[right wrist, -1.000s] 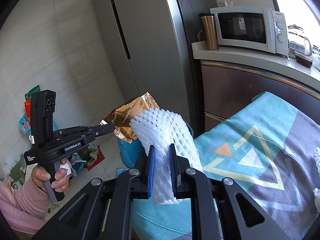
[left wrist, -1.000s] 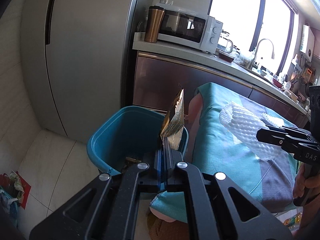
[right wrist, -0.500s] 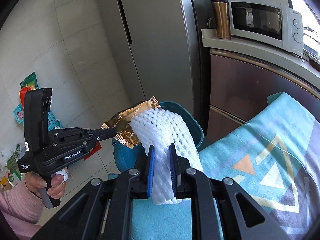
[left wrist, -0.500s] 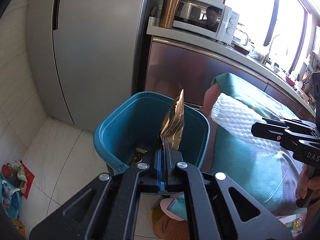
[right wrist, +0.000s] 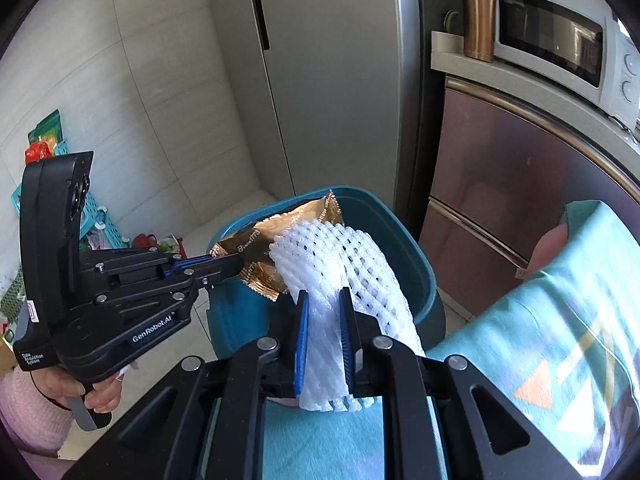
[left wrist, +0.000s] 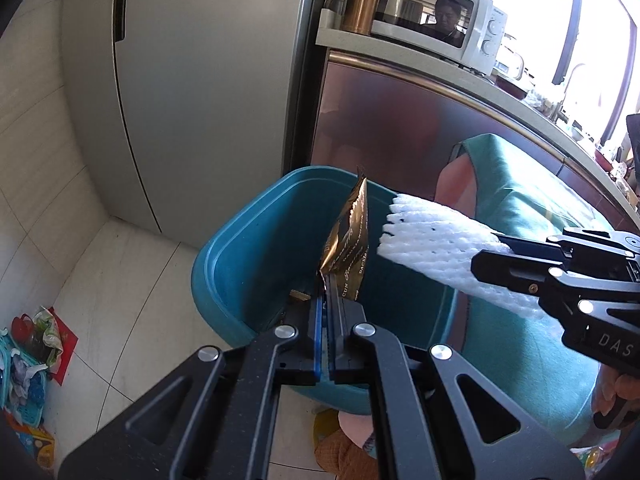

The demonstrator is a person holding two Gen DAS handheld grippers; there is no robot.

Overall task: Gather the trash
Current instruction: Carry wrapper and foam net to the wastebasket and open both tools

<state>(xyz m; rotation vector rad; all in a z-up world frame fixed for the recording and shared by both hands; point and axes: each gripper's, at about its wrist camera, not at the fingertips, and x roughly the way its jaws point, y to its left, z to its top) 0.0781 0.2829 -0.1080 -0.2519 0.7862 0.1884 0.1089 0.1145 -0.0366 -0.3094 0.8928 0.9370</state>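
The left tongs [left wrist: 329,300] are clamped flat on the lower edge of a gold foil wrapper [left wrist: 349,236], which stands upright above the open mouth of the teal bin [left wrist: 224,264]. The right tongs [right wrist: 323,320] are pressed in on a white foam fruit net [right wrist: 340,256], squeezing its near end between the blue pads [right wrist: 301,340], while its far end arches over the bin's near rim. In the left wrist view the net reaches in from the right and ends just beside the wrapper, both over the bin. Some dark scraps lie at the bottom of the bin. To the right, a tabletop under a teal patterned cloth [right wrist: 560,320] stands just beside the bin. Farther off stand a grey refrigerator [left wrist: 192,80], and a copper tumbler [right wrist: 478,16] next to a white microwave [right wrist: 560,36].
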